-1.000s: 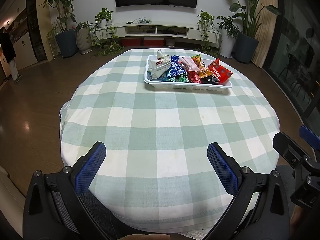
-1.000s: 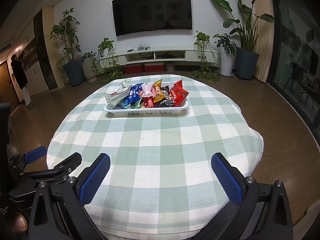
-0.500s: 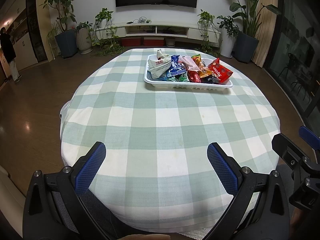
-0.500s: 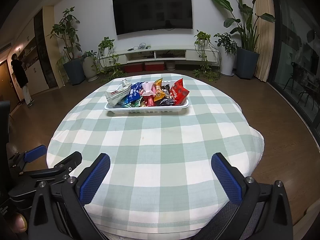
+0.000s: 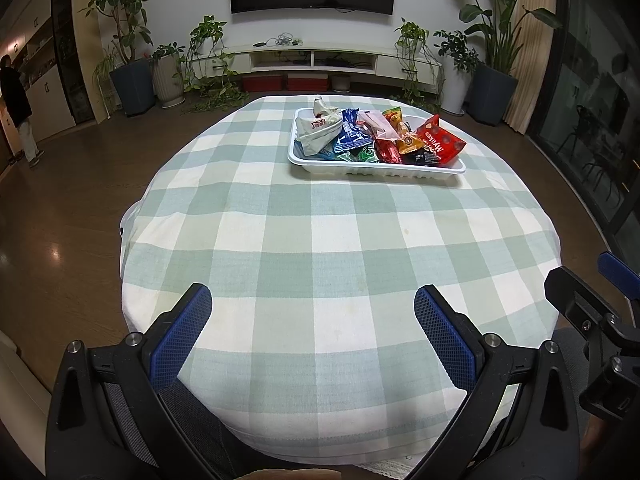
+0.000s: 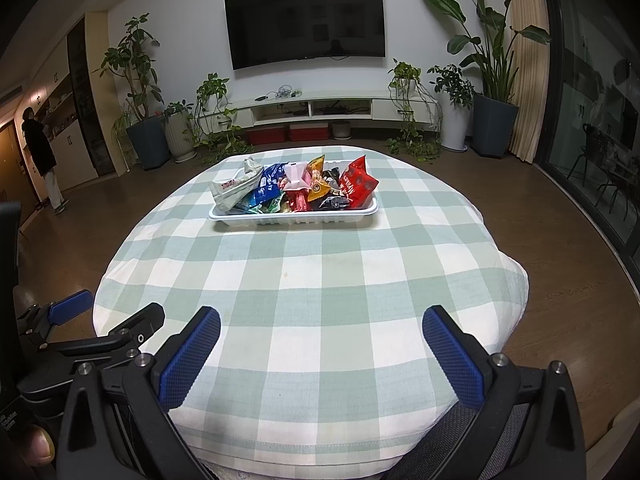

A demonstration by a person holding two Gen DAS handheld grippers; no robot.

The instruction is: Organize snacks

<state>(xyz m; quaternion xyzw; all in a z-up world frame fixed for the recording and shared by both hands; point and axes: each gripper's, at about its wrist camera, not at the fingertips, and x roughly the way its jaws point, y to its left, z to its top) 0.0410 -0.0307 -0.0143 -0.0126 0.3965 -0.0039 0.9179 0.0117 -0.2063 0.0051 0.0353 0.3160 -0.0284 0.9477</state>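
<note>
Two wrist views of a round table under a green-and-white checked cloth (image 5: 320,240). I hold the left gripper (image 5: 312,320) and the right gripper (image 6: 320,340) low at the near edge, side by side; both have their jaws spread wide with nothing between the blue pads (image 5: 180,332).

The snacks (image 6: 296,190) sit heaped in a white tray (image 6: 294,218) on the far half of the table, well apart from both grippers. In the left view the tray (image 5: 376,170) lies right of centre; in the right view it is nearly centred. From left to right I make out a white pouch (image 6: 232,188), a blue packet (image 6: 268,186), a pink packet (image 6: 296,176), an orange packet (image 6: 316,168) and a red bag (image 6: 358,186), with darker and green packets beneath.

Handling, as I judge it: these are light, air-filled foil and plastic wrappers, soft, slick and easily crushed if their contents are brittle. I would pinch a crimped top seam or a free corner standing above the heap, closing gently, and lift straight up so neighbours are not dragged out. The thin tray looks likely to slide on the cloth if pushed.
</note>
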